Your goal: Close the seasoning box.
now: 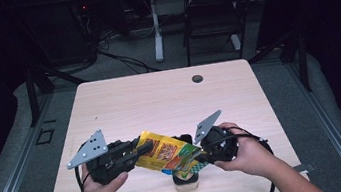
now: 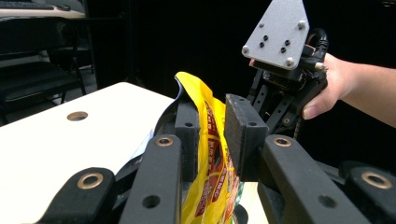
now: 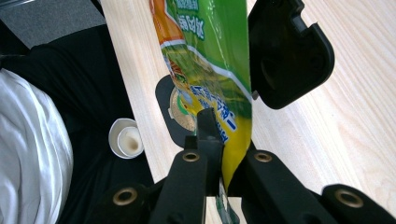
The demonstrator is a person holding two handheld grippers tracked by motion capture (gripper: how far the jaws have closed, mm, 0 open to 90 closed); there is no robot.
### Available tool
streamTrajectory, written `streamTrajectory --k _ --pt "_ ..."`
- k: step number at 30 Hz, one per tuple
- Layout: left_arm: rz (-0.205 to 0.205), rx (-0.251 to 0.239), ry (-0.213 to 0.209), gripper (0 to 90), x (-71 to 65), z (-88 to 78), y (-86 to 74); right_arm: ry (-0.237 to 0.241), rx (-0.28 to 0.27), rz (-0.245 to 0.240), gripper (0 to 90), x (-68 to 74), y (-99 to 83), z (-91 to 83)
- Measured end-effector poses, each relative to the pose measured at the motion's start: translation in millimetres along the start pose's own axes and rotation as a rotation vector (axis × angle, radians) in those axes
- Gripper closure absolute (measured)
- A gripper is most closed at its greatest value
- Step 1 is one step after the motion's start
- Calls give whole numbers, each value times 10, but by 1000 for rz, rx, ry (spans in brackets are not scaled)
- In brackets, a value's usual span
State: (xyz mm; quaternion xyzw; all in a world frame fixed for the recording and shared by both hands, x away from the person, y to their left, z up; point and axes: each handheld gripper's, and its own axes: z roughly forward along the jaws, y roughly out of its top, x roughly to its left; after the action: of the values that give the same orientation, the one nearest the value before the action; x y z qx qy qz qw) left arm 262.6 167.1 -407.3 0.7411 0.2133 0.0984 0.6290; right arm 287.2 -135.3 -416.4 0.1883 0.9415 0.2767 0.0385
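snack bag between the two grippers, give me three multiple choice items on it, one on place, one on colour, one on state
1. Where is the snack bag?
A. lifted over the table's near edge
B. flat at the table's far edge
C. on the floor

2. Which colours mark the bag?
A. plain blue
B. yellow and green
C. black and white

3. How is the bag held?
A. by the left gripper alone
B. by neither gripper
C. by the left gripper at one end and the right gripper at the other

Answers:
1 A, the high view shows it raised above the table near the person.
2 B, yellow at one end, green at the other.
3 C, each gripper view shows its jaws closed on the bag.
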Motion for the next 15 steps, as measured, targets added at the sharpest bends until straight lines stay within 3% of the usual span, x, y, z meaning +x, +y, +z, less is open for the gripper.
streamTrajectory --k 15 --pt "-20 6 12 754 53 -53 -108 -27 -7 0 889 -27 52 -12"
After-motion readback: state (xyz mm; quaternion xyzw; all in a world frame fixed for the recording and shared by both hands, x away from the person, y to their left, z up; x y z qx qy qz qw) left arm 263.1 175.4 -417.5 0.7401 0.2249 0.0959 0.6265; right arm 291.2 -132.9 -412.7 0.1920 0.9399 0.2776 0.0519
